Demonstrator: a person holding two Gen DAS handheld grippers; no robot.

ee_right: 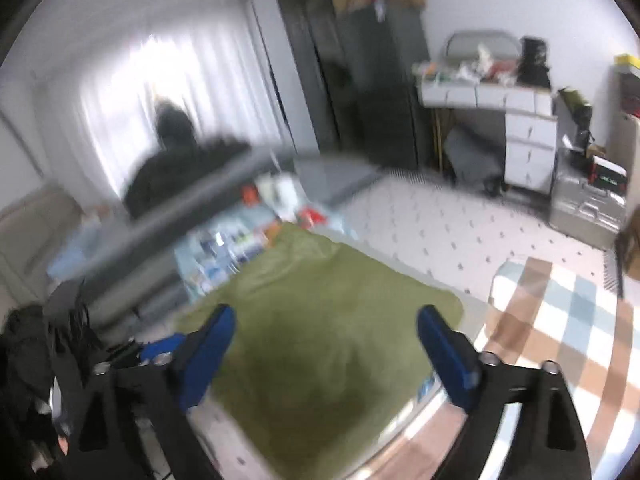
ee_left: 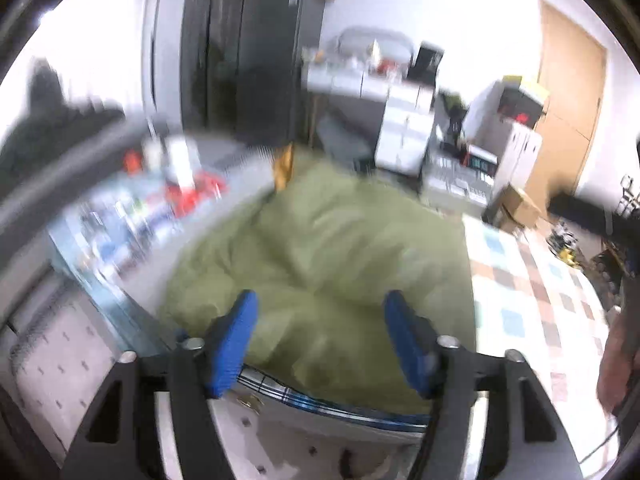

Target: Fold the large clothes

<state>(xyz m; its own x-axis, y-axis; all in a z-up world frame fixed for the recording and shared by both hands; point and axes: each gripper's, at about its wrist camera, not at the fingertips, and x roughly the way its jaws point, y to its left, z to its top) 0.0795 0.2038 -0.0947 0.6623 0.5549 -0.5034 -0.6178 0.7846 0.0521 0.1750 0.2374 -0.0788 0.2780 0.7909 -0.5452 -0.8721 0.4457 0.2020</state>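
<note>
Your olive-green garment (ee_left: 320,264) lies on the floor in a thick, folded bundle — roughly rectangular, its top rumpled into soft creases. A plaid lining (ee_left: 304,396) peeks out along the near edge. From the right wrist it (ee_right: 320,320) looks flatter — corners rounded.

The garment (ee_right: 320,340) lies spread on the floor mat (ee_right: 460,232) — to its right, touching its edge, a checked rug (ee_right: 560,320). Left of the garment sits a low table (ee_right: 224,248) crowded with small items; beyond it, well apart, a dresser (ee_right: 520,136) stands against the wall.
</note>
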